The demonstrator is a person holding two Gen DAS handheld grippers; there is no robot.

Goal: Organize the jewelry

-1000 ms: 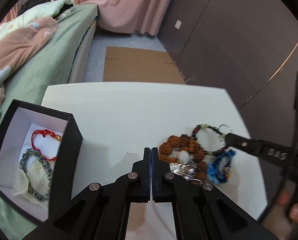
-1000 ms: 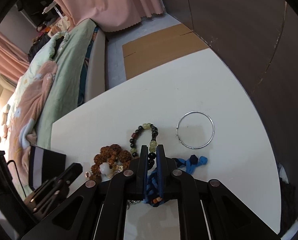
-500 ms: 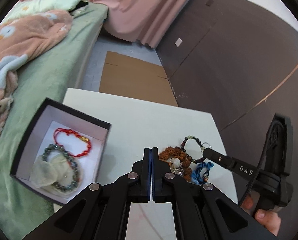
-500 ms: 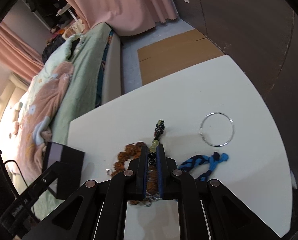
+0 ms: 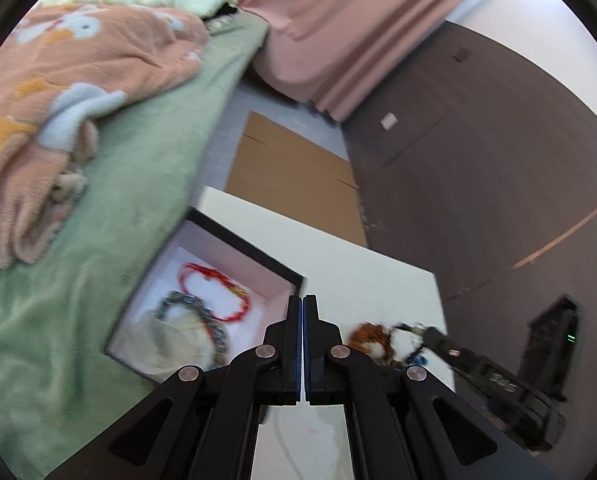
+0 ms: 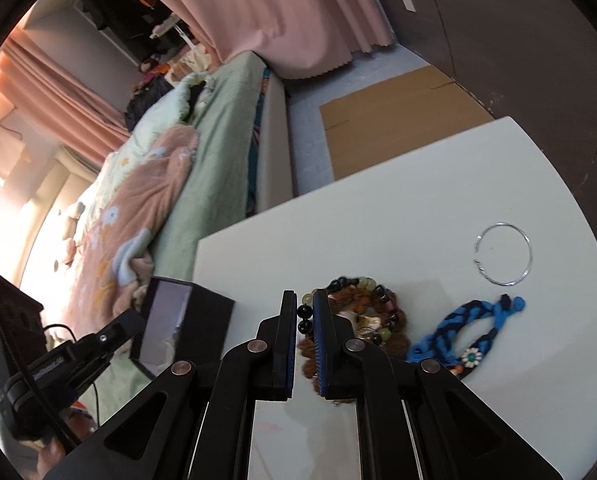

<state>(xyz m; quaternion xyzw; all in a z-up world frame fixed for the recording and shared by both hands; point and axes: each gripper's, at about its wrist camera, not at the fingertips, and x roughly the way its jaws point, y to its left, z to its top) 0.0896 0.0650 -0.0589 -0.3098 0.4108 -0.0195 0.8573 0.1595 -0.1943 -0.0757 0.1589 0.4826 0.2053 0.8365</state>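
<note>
The right gripper (image 6: pixel 305 312) is pinching the black-and-green beaded bracelet (image 6: pixel 362 308) above the brown seed beads (image 6: pixel 358 300) on the white table (image 6: pixel 418 200), likely bound for the black box (image 5: pixel 218 280), while the left gripper (image 5: pixel 301 312) is waiting clenched and empty.

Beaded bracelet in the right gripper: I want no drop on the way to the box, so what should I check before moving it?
1. Right gripper shut on the beaded bracelet: ok, black beads sit between the fingers.
2. Bracelet clear of the brown seed bracelet: cannot tell, they overlap.
3. Black box open: ok.
4. Room in the box: ok, beside the red cord bracelet.
5. Left gripper out of the path: not ok, shut, in front of the box.
</note>
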